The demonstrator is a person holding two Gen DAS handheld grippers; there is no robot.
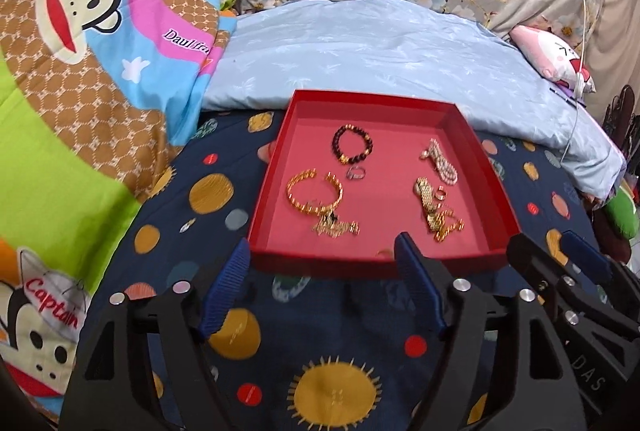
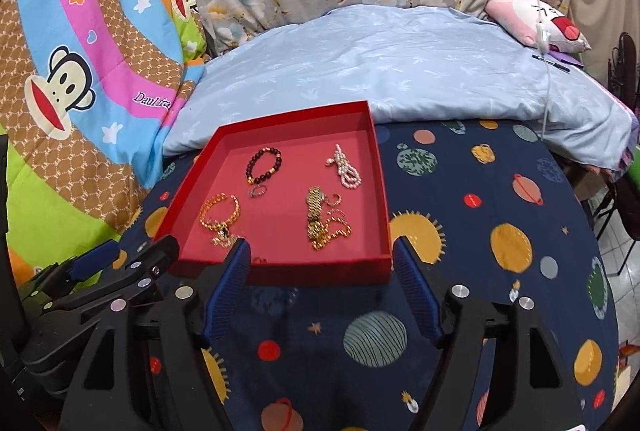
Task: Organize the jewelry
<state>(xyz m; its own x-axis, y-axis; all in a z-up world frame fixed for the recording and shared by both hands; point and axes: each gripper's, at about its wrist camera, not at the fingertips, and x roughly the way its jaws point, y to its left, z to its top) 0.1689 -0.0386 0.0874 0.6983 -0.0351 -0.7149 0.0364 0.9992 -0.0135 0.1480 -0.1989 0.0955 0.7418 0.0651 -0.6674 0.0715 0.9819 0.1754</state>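
A shallow red box (image 1: 320,265) (image 2: 280,273) lies on a navy planet-print cloth. Inside lie a dark bead bracelet (image 1: 352,149) (image 2: 263,165), a gold bangle (image 1: 314,191) (image 2: 218,213), a small silver ring (image 1: 356,173) (image 2: 258,191), a pearl strand (image 1: 442,163) (image 2: 346,171), a gold watch with chain (image 1: 434,209) (image 2: 320,219) and a gold pendant (image 1: 334,227). My left gripper (image 1: 322,255) is open and empty at the box's near wall. My right gripper (image 2: 322,255) is open and empty just before the same wall. Each gripper shows in the other's view, the right one (image 1: 560,251) and the left one (image 2: 124,255).
A light blue pillow (image 1: 380,59) lies behind the box. A cartoon monkey quilt (image 1: 100,51) is at the left. A pink plush pillow (image 1: 552,59) and a hanging white cable (image 2: 540,11) are at the far right. The cloth (image 2: 500,231) extends right of the box.
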